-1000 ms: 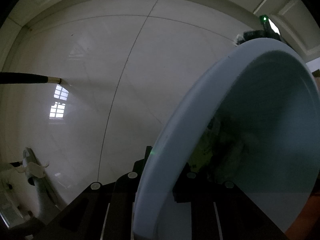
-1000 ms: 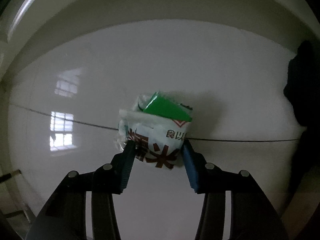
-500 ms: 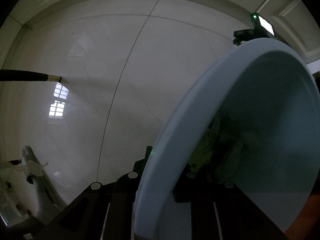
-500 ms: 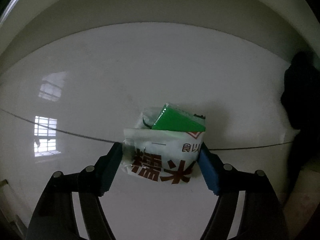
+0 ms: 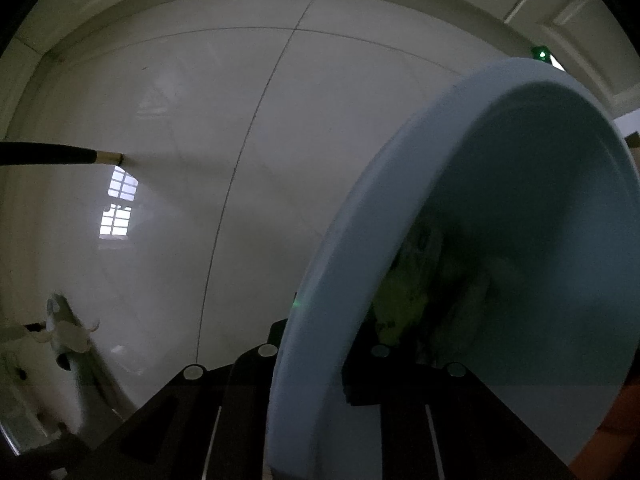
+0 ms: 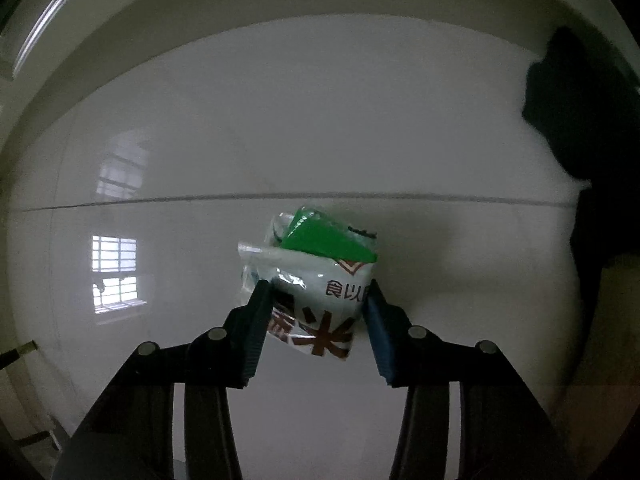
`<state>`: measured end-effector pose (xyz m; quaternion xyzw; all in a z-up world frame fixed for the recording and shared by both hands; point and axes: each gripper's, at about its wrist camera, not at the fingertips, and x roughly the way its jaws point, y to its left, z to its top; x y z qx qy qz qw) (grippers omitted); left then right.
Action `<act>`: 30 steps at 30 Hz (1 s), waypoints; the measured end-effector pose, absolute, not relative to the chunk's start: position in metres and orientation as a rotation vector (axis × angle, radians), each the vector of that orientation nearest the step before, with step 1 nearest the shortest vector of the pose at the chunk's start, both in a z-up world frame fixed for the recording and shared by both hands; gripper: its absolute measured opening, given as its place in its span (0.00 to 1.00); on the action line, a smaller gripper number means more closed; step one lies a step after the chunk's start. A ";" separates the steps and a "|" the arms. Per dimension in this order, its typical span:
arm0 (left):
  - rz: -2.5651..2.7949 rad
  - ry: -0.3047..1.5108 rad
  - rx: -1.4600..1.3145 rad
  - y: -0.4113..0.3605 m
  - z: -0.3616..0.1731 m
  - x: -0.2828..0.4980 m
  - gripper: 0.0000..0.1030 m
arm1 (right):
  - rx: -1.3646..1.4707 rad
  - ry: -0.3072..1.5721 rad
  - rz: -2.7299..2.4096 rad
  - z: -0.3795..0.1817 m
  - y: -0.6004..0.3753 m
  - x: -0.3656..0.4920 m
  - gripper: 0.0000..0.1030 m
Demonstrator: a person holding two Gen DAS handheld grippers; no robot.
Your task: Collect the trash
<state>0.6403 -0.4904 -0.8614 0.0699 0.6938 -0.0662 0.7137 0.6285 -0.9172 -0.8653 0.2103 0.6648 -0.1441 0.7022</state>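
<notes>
One crumpled wrapper (image 6: 310,288) on the floor (image 6: 320,120), squarely between the closing jaws of the right gripper (image 6: 318,300), pads at its sides (long axis across them). Left gripper (image 5: 316,344) pinches the basin (image 5: 520,220) rim; drop-off lies that way.

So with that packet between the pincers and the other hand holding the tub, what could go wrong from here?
The right gripper is closing on a crumpled, glossy snack wrapper and catches only its lower part, so the wrapper could slip free or tear when lifted. The left gripper pinches the pale blue tub by its rim alone; the tub hangs tilted, so the trash inside might spill.
</notes>
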 end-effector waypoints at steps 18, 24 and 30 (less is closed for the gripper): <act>-0.120 1.526 0.151 -0.504 -0.863 0.630 0.09 | 0.335 1.474 -0.343 -0.889 -0.874 0.645 0.68; -0.120 1.525 0.159 -0.508 -0.863 0.629 0.09 | 0.381 1.487 -0.327 -0.888 -0.883 0.626 0.68; -0.118 1.518 0.165 -0.512 -0.862 0.627 0.09 | 0.412 1.459 -0.351 -0.858 -0.883 0.594 0.68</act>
